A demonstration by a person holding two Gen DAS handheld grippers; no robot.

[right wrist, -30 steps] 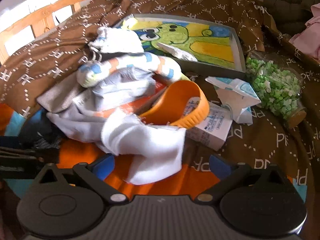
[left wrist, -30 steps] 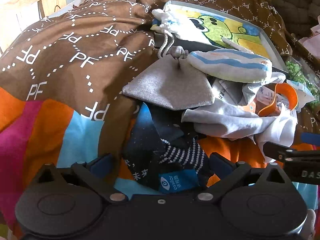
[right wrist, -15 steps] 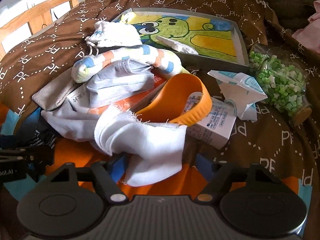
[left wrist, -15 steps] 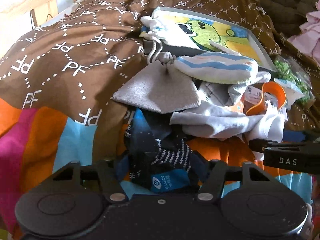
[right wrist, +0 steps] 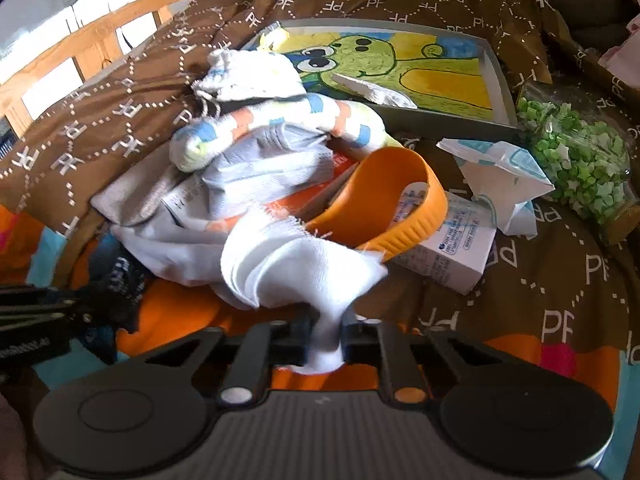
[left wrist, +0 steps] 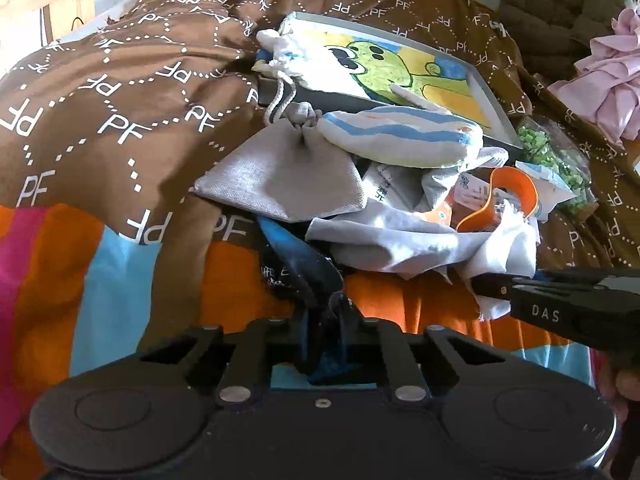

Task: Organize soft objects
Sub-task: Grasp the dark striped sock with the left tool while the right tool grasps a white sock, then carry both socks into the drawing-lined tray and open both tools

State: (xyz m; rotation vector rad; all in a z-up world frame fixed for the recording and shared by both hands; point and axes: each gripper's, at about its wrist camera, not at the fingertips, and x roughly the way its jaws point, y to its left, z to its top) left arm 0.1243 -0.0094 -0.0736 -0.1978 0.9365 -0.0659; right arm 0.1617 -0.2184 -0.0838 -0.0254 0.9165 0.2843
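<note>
At lower centre of the left wrist view, the left hand-held gripper (left wrist: 326,332) is closing on a dark sock (left wrist: 308,268); the pile lying on it could be dragged along. "PF" is read on the bedspread (left wrist: 120,92), "DAS" at right. At lower centre of the right wrist view, a white sock (right wrist: 304,268) is pinched by the right hand-held gripper (right wrist: 326,340); the orange cup (right wrist: 404,196) resting on it could be tipped.

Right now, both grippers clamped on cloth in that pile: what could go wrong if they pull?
1. The white cloth pinched in the right gripper lies against the orange bowl; lifting could tip or drag it, and the small box beside it.
2. The dark cloth in the left gripper runs under the grey pouch; pulling may topple the pile.
3. Both grips look like thin bunched edges, which might slip.
</note>
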